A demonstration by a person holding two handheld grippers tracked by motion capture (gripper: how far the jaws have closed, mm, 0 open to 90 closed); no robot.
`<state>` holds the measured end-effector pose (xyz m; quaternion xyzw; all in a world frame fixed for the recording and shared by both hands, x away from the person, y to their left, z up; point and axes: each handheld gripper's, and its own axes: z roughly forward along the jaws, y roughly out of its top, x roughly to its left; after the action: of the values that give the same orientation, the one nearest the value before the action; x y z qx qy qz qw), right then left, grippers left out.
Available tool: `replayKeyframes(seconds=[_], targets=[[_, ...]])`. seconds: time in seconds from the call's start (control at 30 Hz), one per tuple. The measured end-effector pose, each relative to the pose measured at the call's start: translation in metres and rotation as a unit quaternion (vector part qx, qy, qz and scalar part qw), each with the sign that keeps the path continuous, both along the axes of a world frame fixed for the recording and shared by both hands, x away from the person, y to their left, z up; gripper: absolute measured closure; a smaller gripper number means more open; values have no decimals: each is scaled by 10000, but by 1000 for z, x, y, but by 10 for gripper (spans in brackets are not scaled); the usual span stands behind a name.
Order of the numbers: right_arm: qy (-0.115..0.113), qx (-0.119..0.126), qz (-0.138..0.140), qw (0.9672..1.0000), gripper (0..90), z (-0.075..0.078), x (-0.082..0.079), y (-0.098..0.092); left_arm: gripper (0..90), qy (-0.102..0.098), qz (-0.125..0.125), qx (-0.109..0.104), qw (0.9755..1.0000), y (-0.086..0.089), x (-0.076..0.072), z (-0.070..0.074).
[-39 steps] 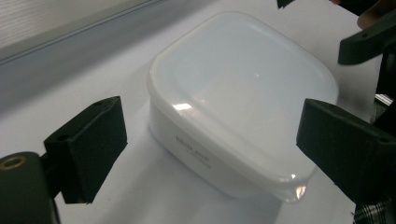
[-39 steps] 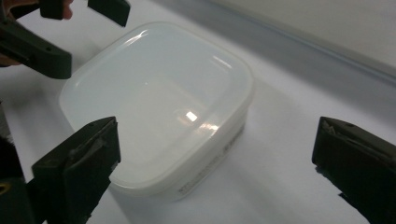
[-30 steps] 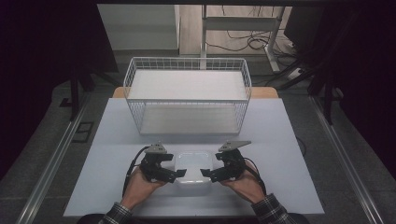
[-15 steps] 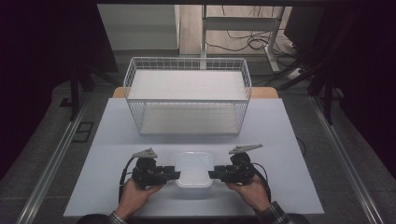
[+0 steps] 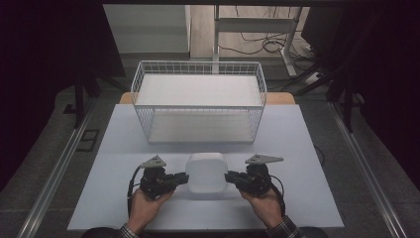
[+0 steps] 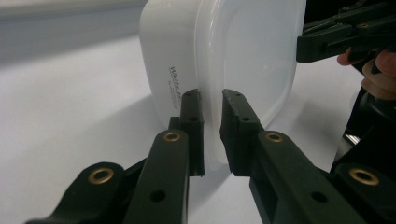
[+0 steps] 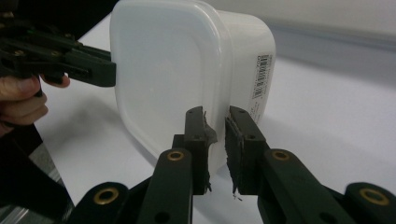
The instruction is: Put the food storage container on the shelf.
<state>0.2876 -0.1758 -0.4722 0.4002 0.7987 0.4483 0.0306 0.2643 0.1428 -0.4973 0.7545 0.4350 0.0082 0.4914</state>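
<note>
A white plastic container [image 5: 206,174] with a translucent lid stands tipped up on its side near the table's front edge, its lid facing the person. My left gripper [image 5: 184,178] is shut on the rim at its left side, and my right gripper [image 5: 229,178] is shut on the rim at its right. In the left gripper view the jaws [image 6: 211,122] pinch the lid edge of the container [image 6: 233,56], with the right gripper [image 6: 334,39] beyond. The right gripper view has its jaws [image 7: 215,126] on the container [image 7: 163,70], opposite the left gripper [image 7: 88,65]. Printed labels run along the container's side walls.
A white wire basket [image 5: 198,67] stands behind the container at mid-table, its front wall a short way off. The white table top [image 5: 297,148] spreads to both sides. Metal rails flank the table, and cables lie on the floor at the back.
The container lay flat between the grippers; both hands have turned and tipped it up onto its side. The grippers stay clamped on its left and right rims.
</note>
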Motion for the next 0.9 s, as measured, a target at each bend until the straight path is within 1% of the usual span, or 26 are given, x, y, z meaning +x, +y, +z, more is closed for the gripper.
replayKeyframes(seconds=[0.07, 0.17, 0.23, 0.5, 0.53, 0.57, 0.7, 0.77, 0.8, 0.9], targets=[[-96, 73, -17, 9999, 784, 3, 1, -1, 798, -70, 5, 6, 10000, 0, 1, 4], [-182, 100, -18, 9998, 784, 5, 3, -1, 797, -122, 35, 60, 9999, 0, 4, 7], [-170, 103, -20, 9998, 784, 5, 4, 0, 797, -138, 41, 81, 9999, 0, 5, 8], [-279, 158, 8, 9995, 784, 12, 15, 3, 797, -222, 54, 100, 9997, 4, 18, 18], [-281, 179, -20, 9994, 784, 14, 19, 4, 797, -236, 61, 102, 9997, 4, 20, 20], [-281, 179, -20, 9994, 784, 14, 19, 4, 797, -236, 60, 111, 9996, 5, 23, 21], [-309, 211, -51, 9993, 785, 16, 30, 8, 796, -239, 93, 83, 9996, 9, 34, 24], [-334, 222, -61, 9992, 784, 18, 38, 12, 796, -237, 134, 70, 9996, 12, 39, 25], [-334, 222, -61, 9992, 784, 18, 38, 12, 796, -229, 160, 51, 9996, 13, 42, 25], [-367, 223, -70, 9991, 784, 19, 48, 17, 795, -260, 233, 47, 9994, 16, 49, 27]])
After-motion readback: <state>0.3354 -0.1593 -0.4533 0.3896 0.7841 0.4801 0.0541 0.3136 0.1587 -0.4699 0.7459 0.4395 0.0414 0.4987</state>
